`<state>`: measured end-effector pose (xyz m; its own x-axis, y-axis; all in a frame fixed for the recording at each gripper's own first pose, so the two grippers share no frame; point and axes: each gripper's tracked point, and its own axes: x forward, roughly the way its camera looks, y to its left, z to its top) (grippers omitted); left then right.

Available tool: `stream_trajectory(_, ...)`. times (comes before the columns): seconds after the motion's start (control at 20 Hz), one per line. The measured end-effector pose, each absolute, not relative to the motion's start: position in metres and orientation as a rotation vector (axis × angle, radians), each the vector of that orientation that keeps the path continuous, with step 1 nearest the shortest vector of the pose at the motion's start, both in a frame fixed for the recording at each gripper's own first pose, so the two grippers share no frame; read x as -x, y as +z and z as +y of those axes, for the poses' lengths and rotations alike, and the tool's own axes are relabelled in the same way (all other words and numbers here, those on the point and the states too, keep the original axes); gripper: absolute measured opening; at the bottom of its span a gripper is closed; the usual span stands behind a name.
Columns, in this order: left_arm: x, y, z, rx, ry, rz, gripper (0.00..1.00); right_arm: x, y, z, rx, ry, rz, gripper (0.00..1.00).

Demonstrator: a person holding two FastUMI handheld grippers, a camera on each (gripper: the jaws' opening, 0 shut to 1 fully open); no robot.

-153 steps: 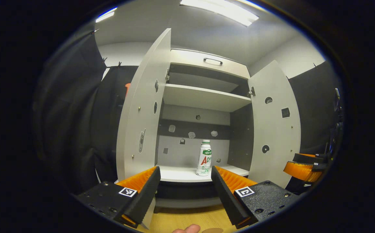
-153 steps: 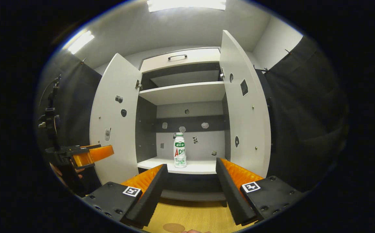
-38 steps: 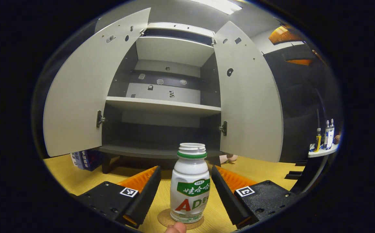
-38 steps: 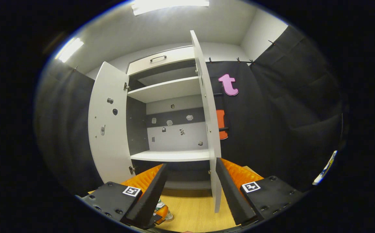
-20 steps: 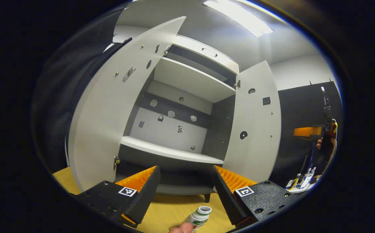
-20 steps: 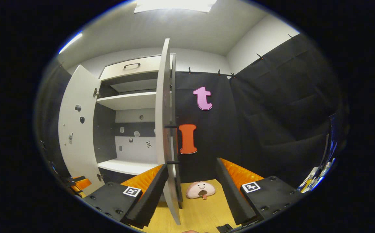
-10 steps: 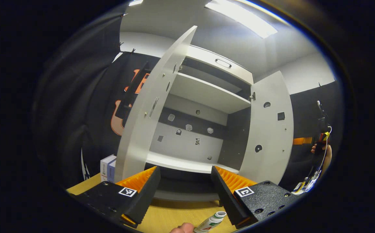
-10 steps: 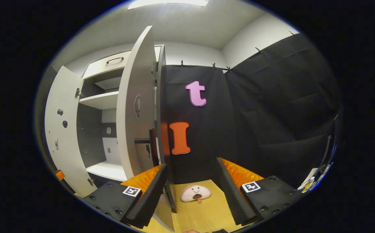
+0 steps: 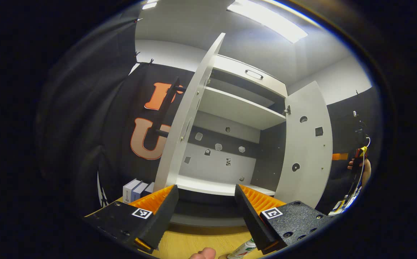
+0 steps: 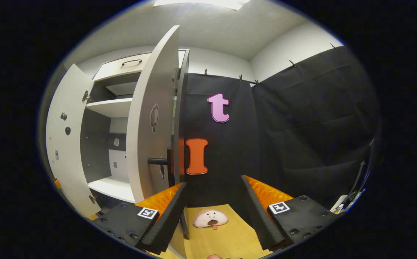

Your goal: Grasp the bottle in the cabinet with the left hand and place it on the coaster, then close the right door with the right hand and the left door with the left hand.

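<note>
The white bottle (image 9: 242, 249) with a green band stands on the wooden table at the bottom edge of the left gripper view, partly behind my finger. My left gripper (image 9: 205, 187) is open and empty, raised above the bottle and facing the open cabinet. The left door (image 9: 188, 118) shows nearly edge-on; the right door (image 9: 304, 151) stands wide. In the right gripper view, my right gripper (image 10: 214, 181) is open, beside the outer face of the right door (image 10: 151, 126) with its black bar handle (image 10: 157, 160). Its left finger sits close to the door's lower edge; contact cannot be told.
Small boxes (image 9: 136, 189) stand on the table left of the cabinet. A plush toy (image 10: 210, 218) lies on the table (image 10: 230, 237) between my right fingers. The cabinet's lower shelf (image 9: 212, 187) is bare. A hand (image 9: 361, 169) holds the other gripper at far right.
The left gripper has let go of the bottle on the coaster, lifted and turned towards the left door. The right gripper has swung round to the right door's outer side.
</note>
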<state>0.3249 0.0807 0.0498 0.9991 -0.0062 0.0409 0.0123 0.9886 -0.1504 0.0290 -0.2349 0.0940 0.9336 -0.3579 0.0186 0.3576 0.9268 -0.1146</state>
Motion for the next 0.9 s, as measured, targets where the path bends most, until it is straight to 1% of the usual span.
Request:
stream_trajectory(0.15,-0.322,0.054,0.077,0.135,-0.017,-0.059,0.95,-0.029,0.094,-0.227,0.118,-0.385,-0.003,0.96)
stream_trajectory(0.3,-0.322,0.051,0.071,0.133,-0.025,-0.04,0.95,-0.032,0.094,-0.213,0.11,-0.352,-0.012,0.97)
stream_trajectory(0.65,-0.32,0.056,0.05,0.116,-0.056,-0.01,0.95,-0.054,0.085,-0.136,0.098,-0.182,-0.011,0.96)
stream_trajectory(0.9,-0.312,0.061,0.035,0.107,-0.082,0.027,0.95,-0.092,0.075,-0.077,0.055,-0.049,0.007,0.96)
